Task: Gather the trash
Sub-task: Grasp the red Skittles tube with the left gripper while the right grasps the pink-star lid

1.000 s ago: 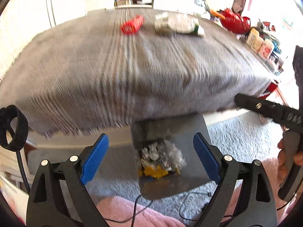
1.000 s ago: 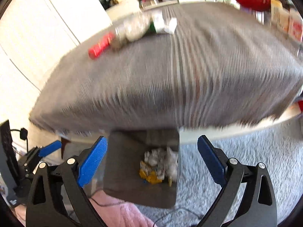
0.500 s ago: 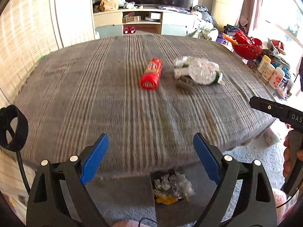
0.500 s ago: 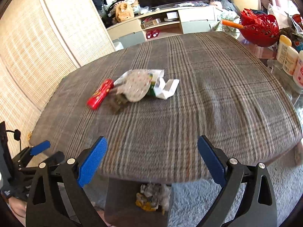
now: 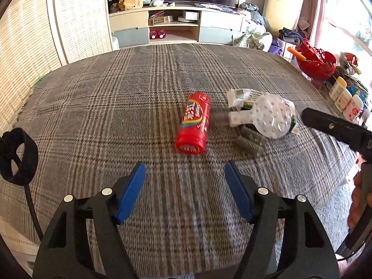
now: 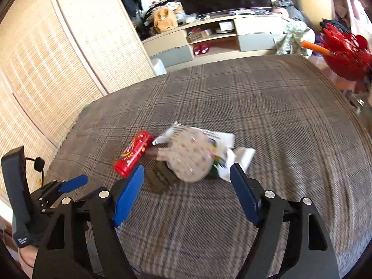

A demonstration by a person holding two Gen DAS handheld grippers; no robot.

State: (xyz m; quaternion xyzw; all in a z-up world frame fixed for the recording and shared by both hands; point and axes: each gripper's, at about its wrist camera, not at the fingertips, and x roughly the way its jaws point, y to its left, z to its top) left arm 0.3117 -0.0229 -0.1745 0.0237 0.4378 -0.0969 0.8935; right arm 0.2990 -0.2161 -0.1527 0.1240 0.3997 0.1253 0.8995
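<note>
A red candy tube [image 5: 194, 124] lies on its side on the plaid-covered table [image 5: 116, 107]. Right of it lies a pile of trash: a clear dotted plastic wrapper [image 5: 270, 116], white and green packaging and a small dark grey piece [image 5: 250, 139]. My left gripper [image 5: 184, 188] is open and empty, above the table just short of the tube. My right gripper [image 6: 186, 190] is open and empty, just short of the wrapper [image 6: 190, 157], with the tube [image 6: 133, 153] to its left. The left gripper's blue finger [image 6: 72, 183] shows in the right wrist view.
A red basket [image 5: 317, 61] and several bottles [image 5: 344, 97] stand off the table's right side. A TV cabinet [image 5: 174, 28] lies beyond the far edge. Woven panels [image 6: 58, 58] line the left.
Both grippers rose from below the table edge, over a bin of trash, and moved forward over the tabletop toward the tube and wrapper pile. The bin has dropped out of view.
</note>
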